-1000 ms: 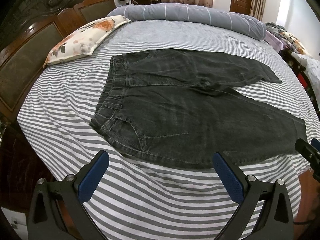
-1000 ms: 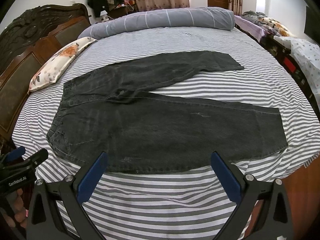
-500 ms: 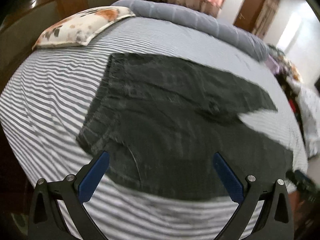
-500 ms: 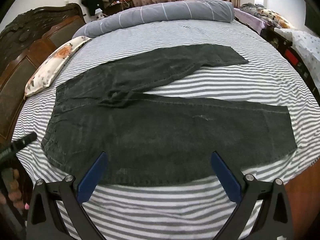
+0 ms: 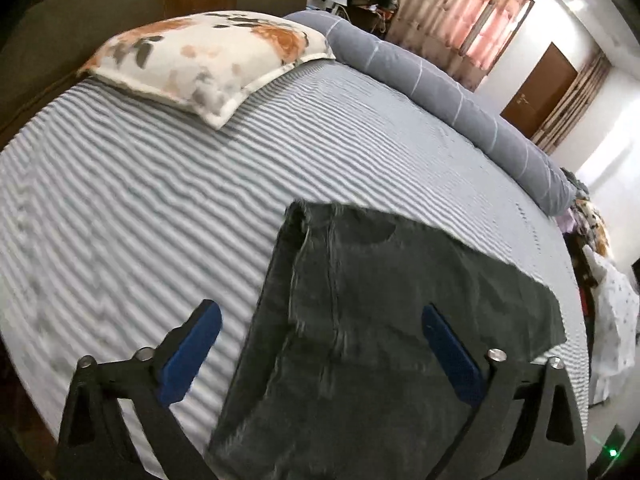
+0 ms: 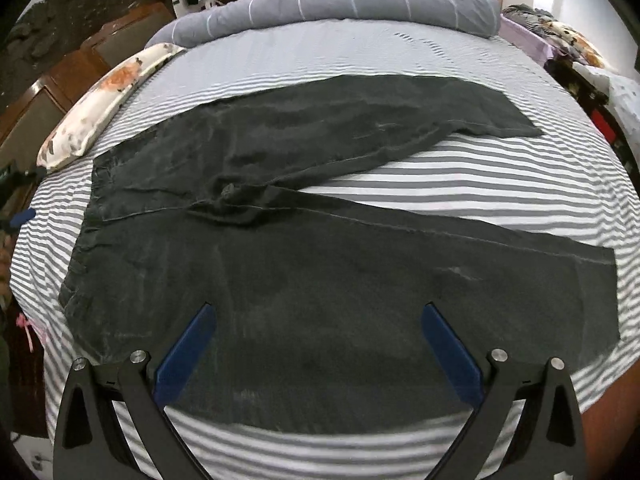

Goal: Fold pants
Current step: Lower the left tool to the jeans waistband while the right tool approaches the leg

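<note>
Dark grey jeans point(image 6: 320, 280) lie flat on the striped bed, waistband to the left, legs spread apart to the right. In the left wrist view the waistband end of the jeans point(image 5: 360, 320) fills the lower middle. My left gripper point(image 5: 318, 328) is open, low over the waistband end. My right gripper point(image 6: 316, 336) is open, over the near leg's lower edge. Neither holds anything. The left gripper's tip point(image 6: 22, 216) shows at the left edge of the right wrist view.
The bed has a grey-and-white striped sheet point(image 6: 480, 184). A floral pillow point(image 5: 208, 60) lies by the wooden headboard point(image 6: 60, 80). A rolled grey duvet point(image 6: 340, 4) lies along the far edge. Furniture and piled cloth point(image 6: 580, 52) stand on the right.
My left gripper has moved forward and left, down close over the waistband end. My right gripper has moved in closer over the near leg. Both stay open.
</note>
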